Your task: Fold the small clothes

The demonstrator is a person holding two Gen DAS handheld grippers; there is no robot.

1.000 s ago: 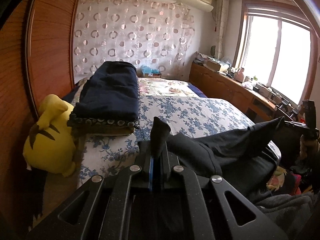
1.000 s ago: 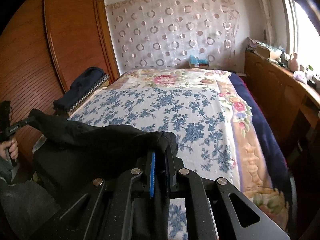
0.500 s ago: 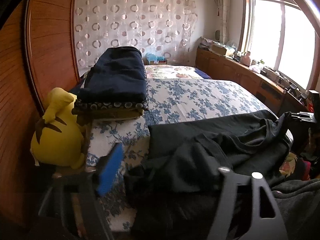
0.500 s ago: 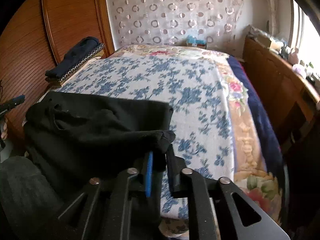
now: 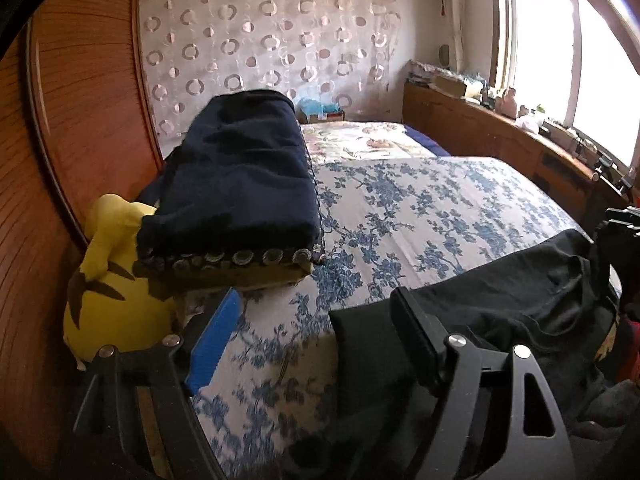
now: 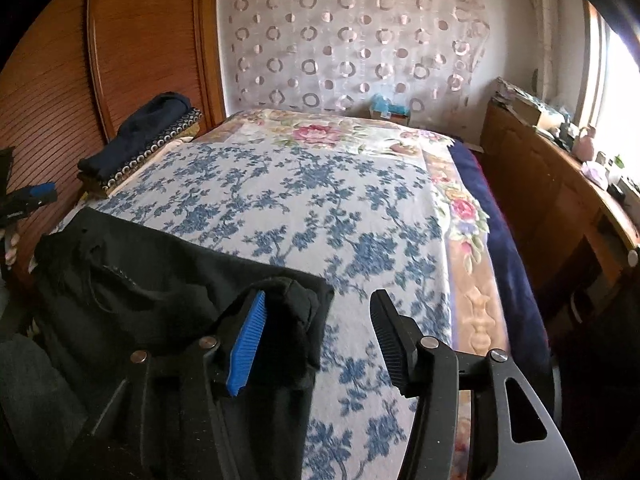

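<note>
The black garment (image 6: 168, 276) lies spread along the near edge of the bed (image 6: 320, 208), its nearer part hanging over the edge toward the person. Both grippers stand with jaws wide apart and grip nothing. The left gripper (image 5: 316, 336) sits at the garment's left end, its right finger over the cloth and its blue-padded one over bare bedspread. The right gripper (image 6: 320, 332) sits at the other end, where a small bunched fold of cloth touches its blue pad (image 6: 246, 344) but is not pinched.

The step in hand looks like taking fresh holds for a fold. To do it well, each gripper should pinch a corner or hem through both layers, at matching places on either end, so the cloth lifts as a straight line instead of a sagging bunch. The wrinkled neckline (image 5: 560, 292) area should be flattened first.

Beyond the garment, the bedspread is open well up the bed, giving room to carry an edge forward. The folded blankets (image 5: 236, 196) and yellow plush (image 5: 108, 300) crowd the left side, near the left gripper, so that arm has less sideways room.
</note>
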